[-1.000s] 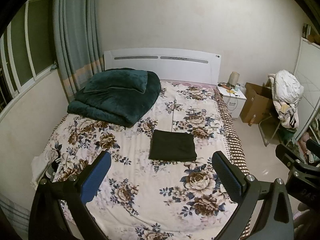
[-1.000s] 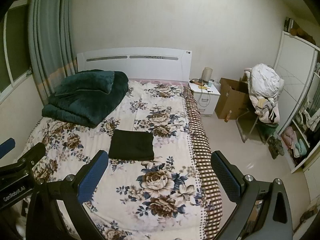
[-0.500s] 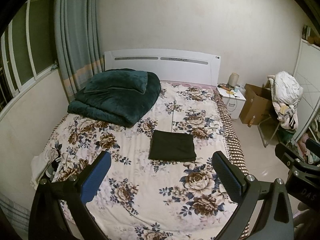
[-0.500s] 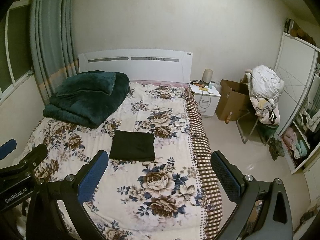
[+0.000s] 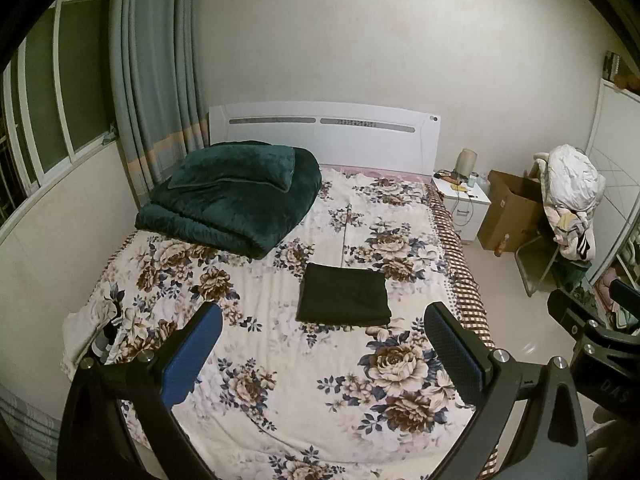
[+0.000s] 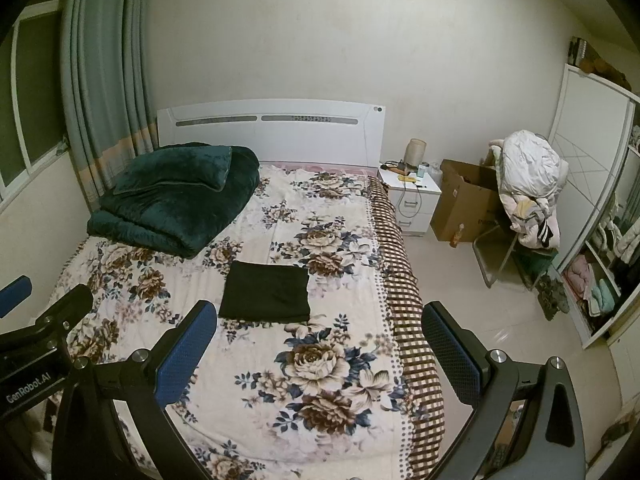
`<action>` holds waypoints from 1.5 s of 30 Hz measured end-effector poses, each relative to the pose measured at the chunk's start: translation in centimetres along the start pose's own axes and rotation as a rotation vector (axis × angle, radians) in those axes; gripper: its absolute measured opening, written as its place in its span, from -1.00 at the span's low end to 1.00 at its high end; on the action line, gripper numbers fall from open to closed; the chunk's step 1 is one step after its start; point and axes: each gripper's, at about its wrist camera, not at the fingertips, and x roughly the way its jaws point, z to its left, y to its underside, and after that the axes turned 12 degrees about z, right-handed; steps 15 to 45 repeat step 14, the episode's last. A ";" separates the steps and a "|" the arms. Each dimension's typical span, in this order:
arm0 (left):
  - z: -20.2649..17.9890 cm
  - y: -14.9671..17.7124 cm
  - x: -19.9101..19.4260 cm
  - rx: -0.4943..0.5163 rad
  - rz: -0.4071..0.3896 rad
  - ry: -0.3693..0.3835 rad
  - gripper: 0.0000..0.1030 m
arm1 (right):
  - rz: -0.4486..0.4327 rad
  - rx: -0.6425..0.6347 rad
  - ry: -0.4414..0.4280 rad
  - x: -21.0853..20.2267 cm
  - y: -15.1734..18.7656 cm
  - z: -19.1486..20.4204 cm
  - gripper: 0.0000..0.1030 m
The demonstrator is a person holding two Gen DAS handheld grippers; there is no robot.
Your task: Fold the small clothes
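1. A folded dark garment (image 5: pixel 344 300) lies flat at mid-bed on the floral bedspread (image 5: pixel 280 380), at 12 o'clock from both tools.
2. Left tongs (image 5: pixel 324 344) and right tongs (image 6: pixel 320 344) hang above the bed's foot, fingers wide apart, empty.
3. A green quilt (image 5: pixel 232 204) sits at 10 o'clock.

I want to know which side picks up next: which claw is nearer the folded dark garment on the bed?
Too close to call. The left claw and right claw are both open, held back above the foot of the bed, well short of the folded dark garment, which neither touches.
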 end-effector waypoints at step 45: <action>-0.1 0.0 -0.3 0.000 -0.006 -0.003 1.00 | -0.006 0.001 -0.001 -0.7 -0.3 0.4 1.00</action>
